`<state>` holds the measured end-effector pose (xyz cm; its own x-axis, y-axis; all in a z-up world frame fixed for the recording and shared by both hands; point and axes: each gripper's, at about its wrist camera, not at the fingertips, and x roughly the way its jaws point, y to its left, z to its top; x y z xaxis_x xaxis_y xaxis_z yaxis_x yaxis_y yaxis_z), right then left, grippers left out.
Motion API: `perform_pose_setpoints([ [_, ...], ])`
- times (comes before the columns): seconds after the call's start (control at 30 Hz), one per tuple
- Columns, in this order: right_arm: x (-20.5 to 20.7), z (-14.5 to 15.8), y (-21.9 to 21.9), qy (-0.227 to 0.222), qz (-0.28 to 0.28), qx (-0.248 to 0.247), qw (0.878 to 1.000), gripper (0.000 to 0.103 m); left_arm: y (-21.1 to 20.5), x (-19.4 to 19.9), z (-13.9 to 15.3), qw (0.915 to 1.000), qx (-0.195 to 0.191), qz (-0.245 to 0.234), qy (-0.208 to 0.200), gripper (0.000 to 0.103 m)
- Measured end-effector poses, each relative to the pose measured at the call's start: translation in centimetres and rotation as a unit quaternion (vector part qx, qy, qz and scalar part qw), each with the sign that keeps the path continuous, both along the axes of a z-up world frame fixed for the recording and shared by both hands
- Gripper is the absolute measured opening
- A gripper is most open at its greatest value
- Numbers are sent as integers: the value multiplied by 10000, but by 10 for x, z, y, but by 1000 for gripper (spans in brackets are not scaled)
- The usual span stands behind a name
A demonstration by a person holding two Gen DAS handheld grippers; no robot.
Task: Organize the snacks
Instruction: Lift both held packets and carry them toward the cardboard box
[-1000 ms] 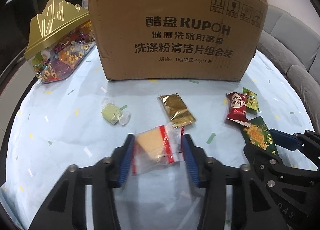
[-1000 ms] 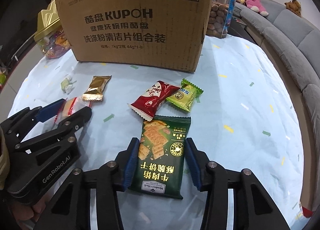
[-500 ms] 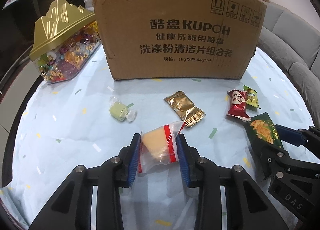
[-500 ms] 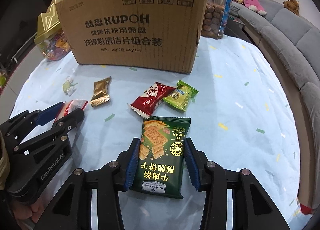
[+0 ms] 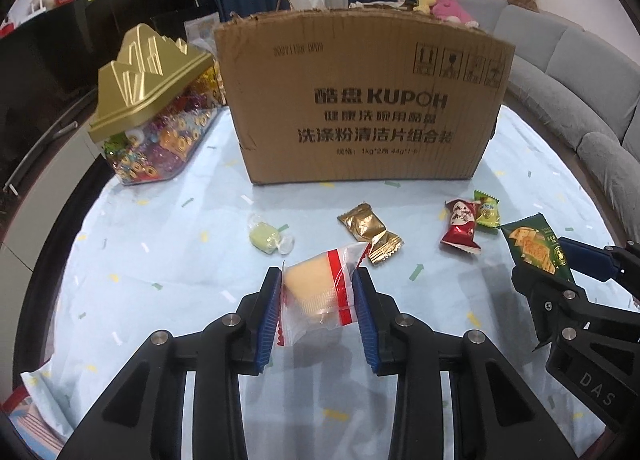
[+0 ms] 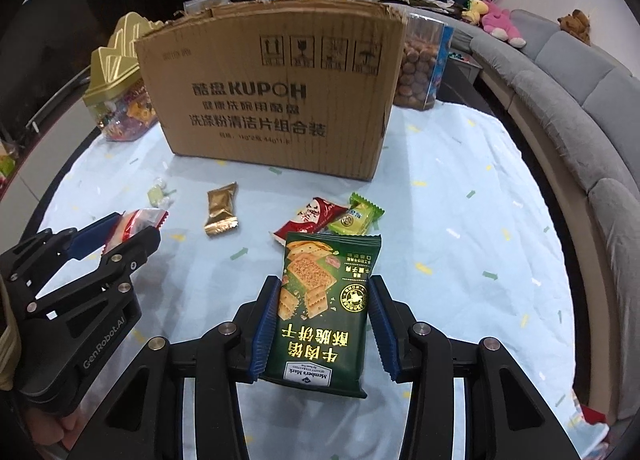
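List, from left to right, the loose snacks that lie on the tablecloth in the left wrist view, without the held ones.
Pale green candy → gold packet → red packet → yellow-green packet, which touches the red one on its right side.

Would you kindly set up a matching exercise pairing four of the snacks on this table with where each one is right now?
Things:
1. dark green cracker packet
2. clear packet with red stripes
3. gold wrapper
4. red packet

Places:
A. lying on the tablecloth, touching the light green packet
B. clamped in the left gripper
C. lying on the tablecloth between the pale green candy and the red packet
D. clamped in the right gripper

Pairs: 1-D, 2-B, 3-C, 4-A
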<state>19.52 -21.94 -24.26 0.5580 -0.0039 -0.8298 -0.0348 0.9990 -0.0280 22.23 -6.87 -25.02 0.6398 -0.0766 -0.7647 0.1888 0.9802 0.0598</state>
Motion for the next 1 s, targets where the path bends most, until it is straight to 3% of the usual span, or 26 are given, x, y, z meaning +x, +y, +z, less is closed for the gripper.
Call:
perform_pose_setpoints([
  [1.0, -15, 86, 2, -750, -101, -13, 9971, 45, 5, -10, 79, 9988, -216, 181, -391, 35],
])
